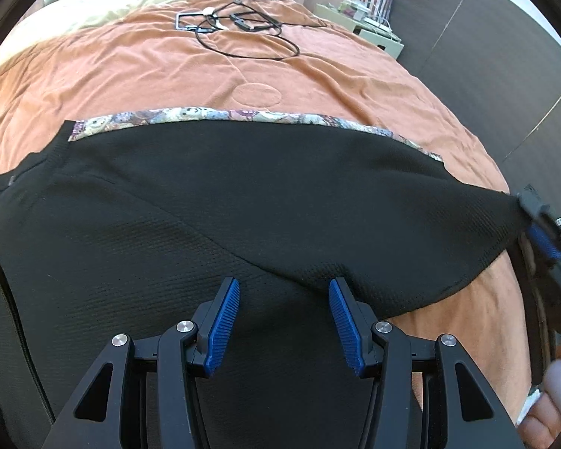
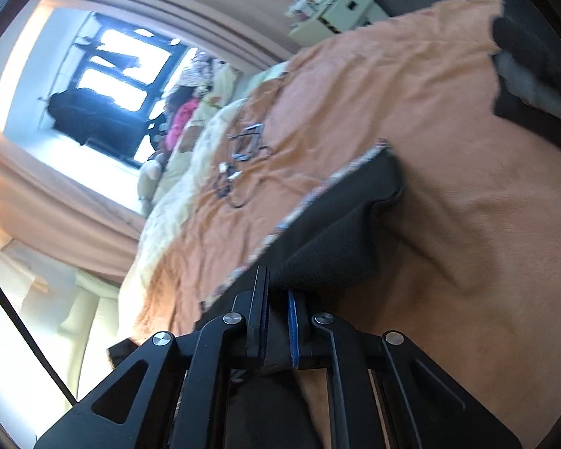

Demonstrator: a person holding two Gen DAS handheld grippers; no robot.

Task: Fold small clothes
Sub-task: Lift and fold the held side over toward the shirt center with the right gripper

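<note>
Right gripper (image 2: 278, 299): jaws clamped on the black garment's (image 2: 336, 232) edge.
Garment: lifted off the orange bedspread (image 2: 448, 149).

Matt black mesh-knit garment (image 1: 243, 194), soft orange cloth bedspread (image 1: 168, 63), ribbed blue pads (image 1: 224, 325)

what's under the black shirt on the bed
A patterned cloth lies under the black shirt, only its far strip showing; the rest is covered. Below both is the orange blanket. The right gripper pinches the shirt's corner.
</note>
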